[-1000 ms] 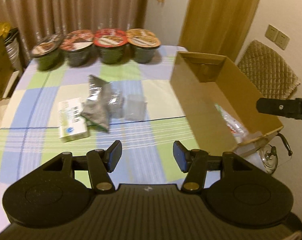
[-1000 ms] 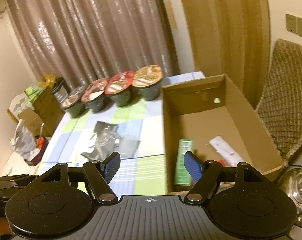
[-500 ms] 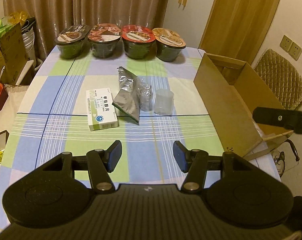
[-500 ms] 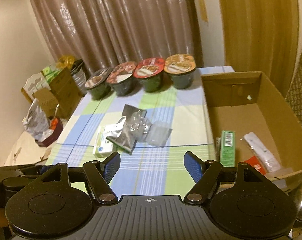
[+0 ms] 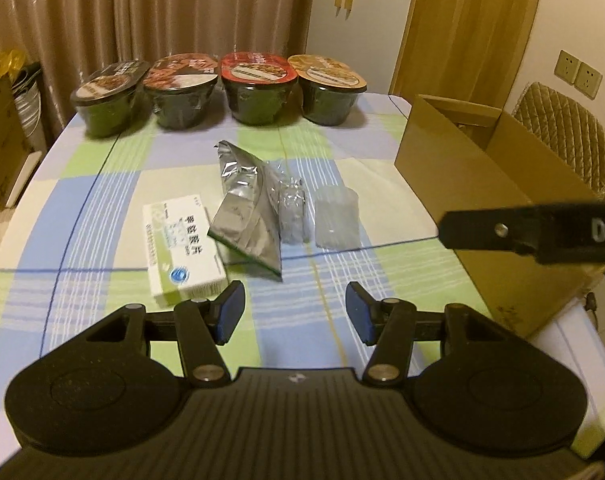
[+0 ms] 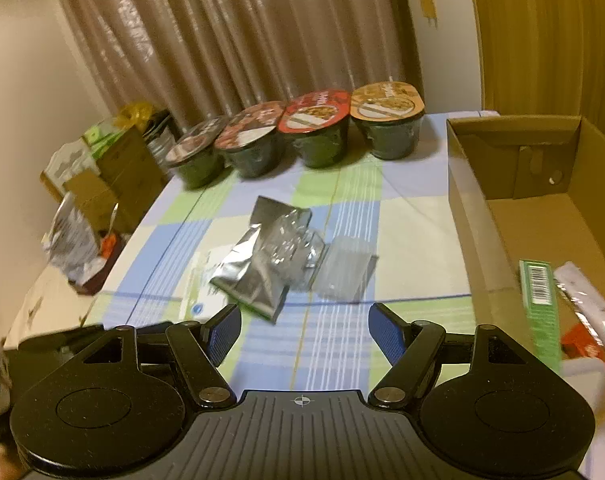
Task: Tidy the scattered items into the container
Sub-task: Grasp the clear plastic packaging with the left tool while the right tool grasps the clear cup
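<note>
Checked tablecloth [image 5: 102, 208], medicine box [image 5: 182, 248], foil pouch [image 5: 246, 216], cardboard box [image 6: 542, 216], both grippers' jaws spread, empty.

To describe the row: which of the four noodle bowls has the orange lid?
The bowl at the row's right end, nearest the cardboard box; the others have red or dark lids.
</note>
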